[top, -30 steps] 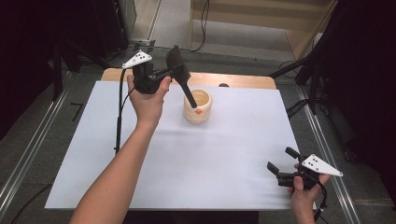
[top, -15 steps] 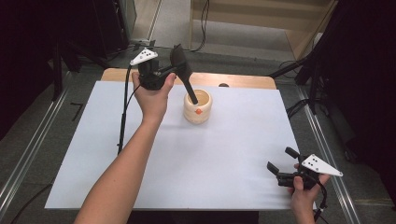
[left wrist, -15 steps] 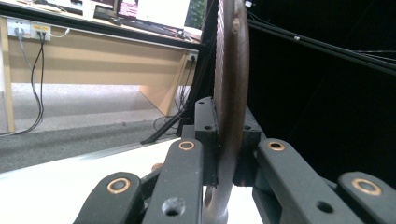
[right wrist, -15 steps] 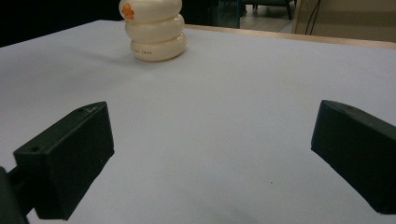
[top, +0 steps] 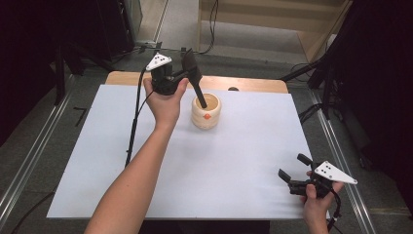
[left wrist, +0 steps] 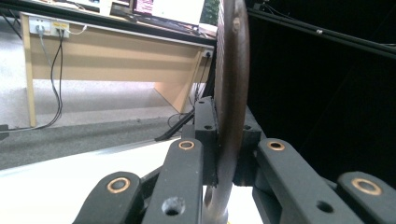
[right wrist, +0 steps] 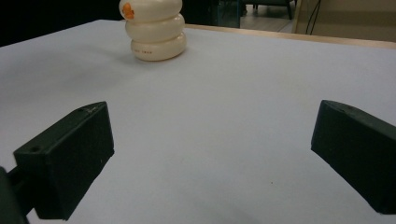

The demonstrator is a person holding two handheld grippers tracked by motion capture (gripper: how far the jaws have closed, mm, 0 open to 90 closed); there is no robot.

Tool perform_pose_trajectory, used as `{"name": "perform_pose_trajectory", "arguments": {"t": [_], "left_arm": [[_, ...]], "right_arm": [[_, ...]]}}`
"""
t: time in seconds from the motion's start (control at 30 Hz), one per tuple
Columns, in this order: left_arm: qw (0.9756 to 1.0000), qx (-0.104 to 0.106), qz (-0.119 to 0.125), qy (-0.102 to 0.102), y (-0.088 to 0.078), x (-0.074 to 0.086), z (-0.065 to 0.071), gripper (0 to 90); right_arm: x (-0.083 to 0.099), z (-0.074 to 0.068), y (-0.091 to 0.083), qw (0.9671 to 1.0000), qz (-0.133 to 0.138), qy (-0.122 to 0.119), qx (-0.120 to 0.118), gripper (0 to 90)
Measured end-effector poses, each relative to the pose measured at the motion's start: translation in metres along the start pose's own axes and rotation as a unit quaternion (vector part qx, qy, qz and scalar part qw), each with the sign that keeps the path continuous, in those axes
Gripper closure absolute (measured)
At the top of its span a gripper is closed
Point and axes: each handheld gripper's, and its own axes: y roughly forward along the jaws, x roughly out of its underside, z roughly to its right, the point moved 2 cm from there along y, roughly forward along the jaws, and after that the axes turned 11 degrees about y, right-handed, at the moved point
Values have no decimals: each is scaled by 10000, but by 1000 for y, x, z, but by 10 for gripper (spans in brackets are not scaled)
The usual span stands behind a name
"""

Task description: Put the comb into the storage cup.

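A cream ribbed cup (top: 206, 116) with an orange mark stands on the white table sheet (top: 253, 141), toward the far middle. My left gripper (top: 190, 73) hovers just left of and above the cup, shut on a dark long utensil (top: 194, 80). The utensil's wide end points up and its thin lower end dips into the cup's mouth. In the left gripper view the utensil (left wrist: 232, 84) stands edge-on, clamped between the jaws of my left gripper (left wrist: 229, 128). My right gripper (top: 292, 165) rests open near the table's front right corner. The right gripper view shows the right gripper (right wrist: 212, 154) with bare sheet between its jaws and the cup (right wrist: 152, 28) far off.
The left gripper's cable (top: 132, 131) hangs down across the left part of the sheet. A wooden table edge (top: 253, 84) runs along the far side. Metal rails (top: 29, 161) flank the table, and a wooden desk (left wrist: 116, 56) stands beyond.
My left hand has shifted right, toward the cup, and a little down, so the utensil stands steeper with its lower end in the cup. The right gripper has stayed put.
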Motion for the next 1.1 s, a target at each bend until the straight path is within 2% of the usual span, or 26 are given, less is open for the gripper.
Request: {"name": "perform_pose_trajectory", "arguments": {"t": [0.43, 0.63, 0.9, 1.1], "left_arm": [[10000, -40, 11, -28, 9, 25, -3, 841], [9999, -14, -37, -115, 13, 38, -6, 841], [9999, -32, -62, -140, 16, 46, -6, 840], [9997, -18, -80, -238, 19, 54, -6, 840]], "right_arm": [[0, 0, 0, 10000, -1, -7, 20, 0], [0, 0, 0, 10000, -1, -28, 26, 0], [0, -1, 1, 10000, -8, -51, 21, 0], [0, -1, 0, 10000, -6, -47, 19, 0]]}}
